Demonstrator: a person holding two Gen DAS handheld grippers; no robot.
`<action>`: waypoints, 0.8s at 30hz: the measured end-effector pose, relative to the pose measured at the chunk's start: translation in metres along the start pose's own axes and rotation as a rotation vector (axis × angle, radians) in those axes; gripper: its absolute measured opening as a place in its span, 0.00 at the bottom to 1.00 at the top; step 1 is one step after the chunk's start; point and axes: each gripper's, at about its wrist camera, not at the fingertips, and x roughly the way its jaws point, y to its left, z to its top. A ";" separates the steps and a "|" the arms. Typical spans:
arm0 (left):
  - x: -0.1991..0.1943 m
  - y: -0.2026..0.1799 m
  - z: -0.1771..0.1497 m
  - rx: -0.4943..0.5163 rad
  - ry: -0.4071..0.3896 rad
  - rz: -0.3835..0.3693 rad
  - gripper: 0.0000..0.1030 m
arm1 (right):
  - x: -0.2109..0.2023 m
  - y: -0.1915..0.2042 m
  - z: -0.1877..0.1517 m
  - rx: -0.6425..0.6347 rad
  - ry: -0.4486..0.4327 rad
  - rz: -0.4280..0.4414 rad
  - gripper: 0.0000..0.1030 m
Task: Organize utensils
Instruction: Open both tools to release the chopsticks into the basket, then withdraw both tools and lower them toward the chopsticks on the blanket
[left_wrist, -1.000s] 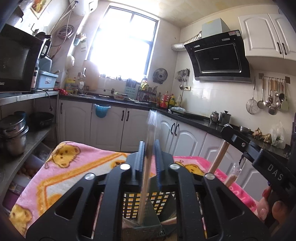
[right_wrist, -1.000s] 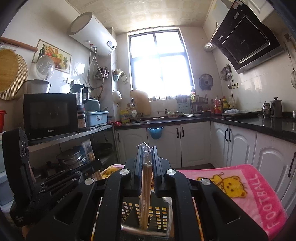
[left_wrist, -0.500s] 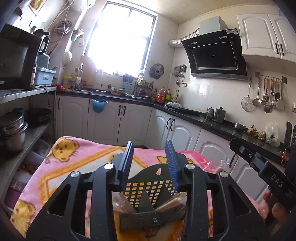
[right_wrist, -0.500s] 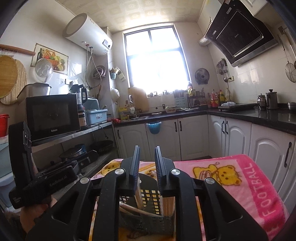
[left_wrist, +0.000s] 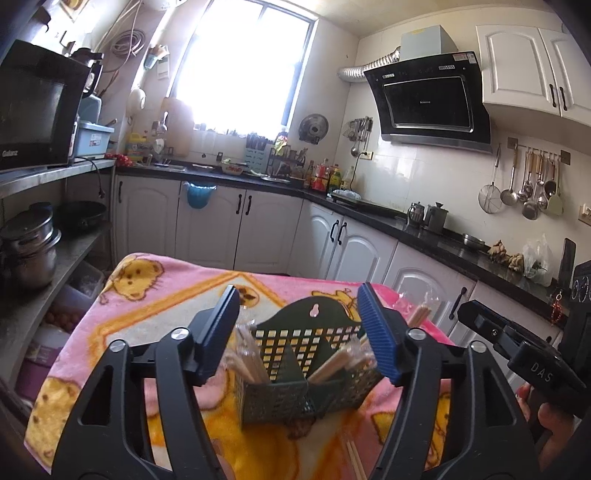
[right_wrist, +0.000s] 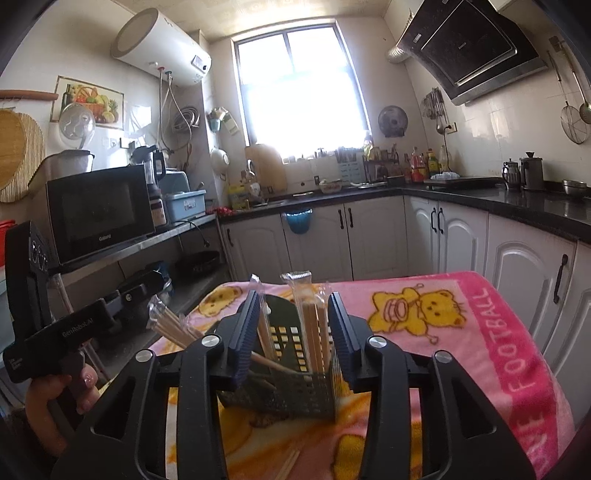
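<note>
Sunlit kitchen stuff is seen all round the back: white cabinets, a black countertop, a microwave up on a shelf and a range hood on the tiled wall. Up front, a table is covered by a pink blanket with yellow bears, and a dark green utensil basket is stood on it, somewhere around the middle and well in from the far edge. Wrapped wooden chopsticks are packed into the basket's compartments, some stood nearly upright, others leaned out toward the left side of the blanket. A couple of loose sticks are left lying flat on the blanket at the near edge, just in front of the basket. The left gripper is held level with the basket and its jaws are opening, spread wide either side of it, with nothing pressed by the blue pads. The right gripper is lined up with the basket too; its jaws are also opening, and the upright chopsticks are seen in the gap between them but aren't being pinched. The hand wrapped round the left gripper's handle can be made out at the lower left of the right camera's view.
</note>
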 end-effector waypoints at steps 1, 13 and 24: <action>-0.001 0.000 -0.001 0.000 0.003 -0.001 0.61 | -0.001 0.000 -0.001 0.001 0.007 0.001 0.38; -0.011 0.000 -0.017 0.004 0.055 -0.001 0.85 | -0.006 0.004 -0.023 -0.027 0.109 -0.003 0.52; -0.018 0.000 -0.037 0.014 0.110 0.001 0.90 | -0.007 0.003 -0.039 -0.037 0.180 0.008 0.55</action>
